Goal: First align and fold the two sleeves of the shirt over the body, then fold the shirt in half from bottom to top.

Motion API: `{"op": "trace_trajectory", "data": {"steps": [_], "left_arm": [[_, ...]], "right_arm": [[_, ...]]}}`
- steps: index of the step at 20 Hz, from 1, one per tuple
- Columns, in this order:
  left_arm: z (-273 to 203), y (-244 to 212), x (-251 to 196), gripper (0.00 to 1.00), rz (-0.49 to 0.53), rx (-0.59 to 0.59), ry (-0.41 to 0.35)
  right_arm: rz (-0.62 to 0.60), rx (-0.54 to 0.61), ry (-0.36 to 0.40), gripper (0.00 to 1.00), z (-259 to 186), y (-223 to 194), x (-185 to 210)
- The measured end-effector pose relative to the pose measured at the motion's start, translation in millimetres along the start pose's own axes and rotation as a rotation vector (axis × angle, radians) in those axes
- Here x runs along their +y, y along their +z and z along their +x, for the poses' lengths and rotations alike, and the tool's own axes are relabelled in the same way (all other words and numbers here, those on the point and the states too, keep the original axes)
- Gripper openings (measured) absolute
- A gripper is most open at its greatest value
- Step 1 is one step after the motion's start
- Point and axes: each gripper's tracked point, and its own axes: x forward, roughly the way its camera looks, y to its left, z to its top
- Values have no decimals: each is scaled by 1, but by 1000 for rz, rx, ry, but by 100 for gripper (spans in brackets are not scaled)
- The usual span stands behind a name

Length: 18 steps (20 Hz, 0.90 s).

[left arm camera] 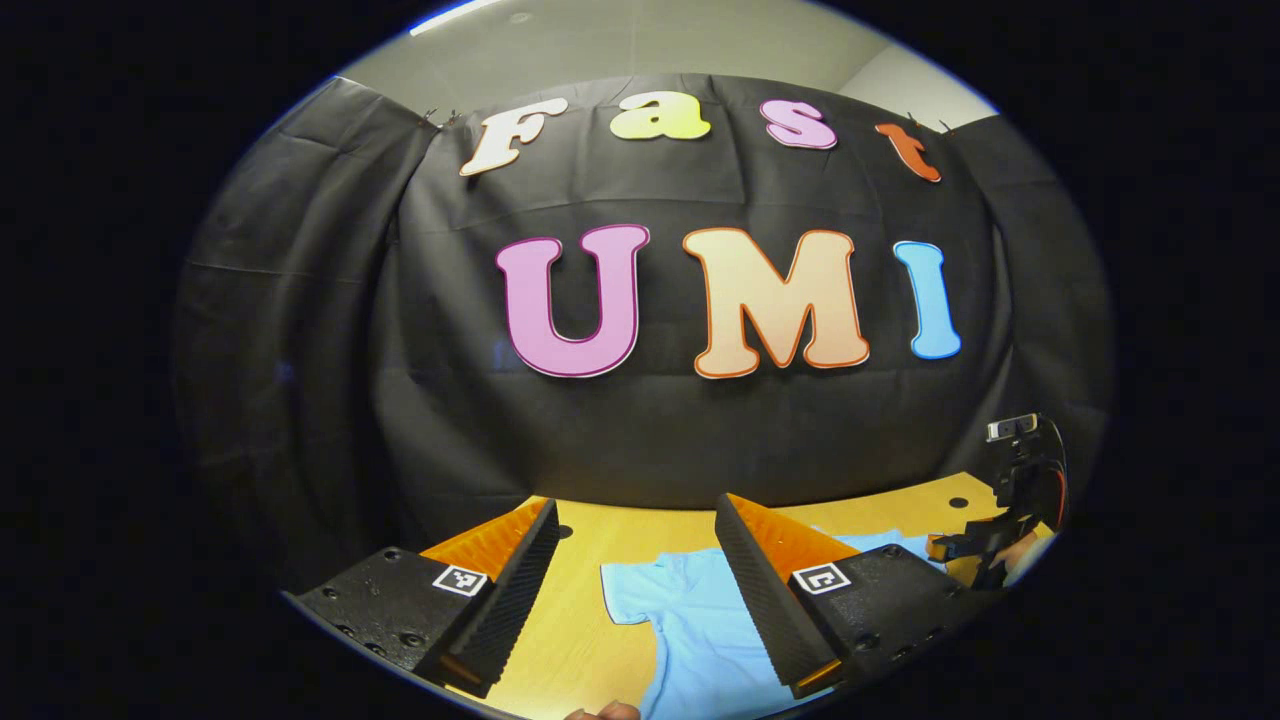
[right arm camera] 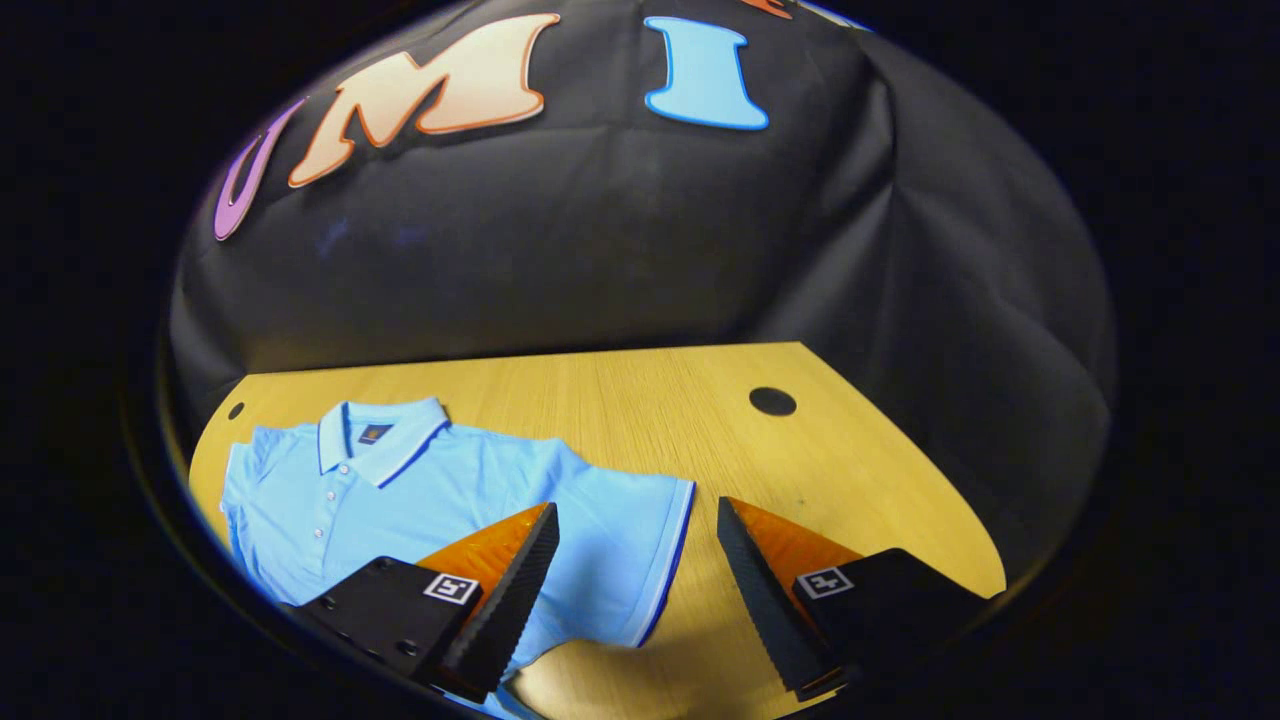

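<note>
**Both tongs spread wide above a flat blue shirt**

The left gripper (left arm camera: pixel 637 520) has its jaws wide apart with nothing between them, held above the wooden table (left arm camera: pixel 590 620). The right gripper (right arm camera: pixel 637 522) is likewise spread apart and empty, above the shirt's sleeve (right arm camera: pixel 625 520).

The light blue polo shirt (right arm camera: pixel 400 500) lies flat on the table, collar (right arm camera: pixel 380 435) toward the black cloth wall (right arm camera: pixel 600 230), sleeves unfolded. A small dark label sits inside the collar, too small to read. Each finger block carries a square black-and-white marker tag, a pattern rather than writing.

In the left gripper view the shirt (left arm camera: pixel 700 630) is cut off by the lower edge and partly hidden behind one finger. The right gripper appears far off there (left arm camera: pixel 985 545), small and dim, its jaws hard to make out. A fingertip (left arm camera: pixel 605 711) peeks in at the bottom edge. In the right gripper view the shirt's lower part is hidden behind a finger.
</note>
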Motion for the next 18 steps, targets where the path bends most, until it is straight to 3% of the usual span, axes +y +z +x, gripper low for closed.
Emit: {"op": "trace_trajectory", "data": {"steps": [5,8,9,10,12,14,15,18], "left_arm": [[7,-7,8,94,8,16,8],[10,-10,10,94,9,23,8],[11,-11,9,94,7,25,6],[11,-10,9,94,6,25,5],[13,-12,10,95,6,29,6],[13,-13,12,95,6,35,8],[12,-15,12,95,6,37,10],[11,-12,17,94,6,30,22]], "right_arm": [[13,100,-21,100,22,-29,-1],[60,153,28,92,24,-36,10],[60,152,34,78,23,-34,10],[59,164,49,79,22,-35,12],[80,177,67,39,21,-34,20],[96,180,61,11,17,-33,21],[104,179,74,3,17,-32,25],[122,106,121,3,7,-5,42]]}}
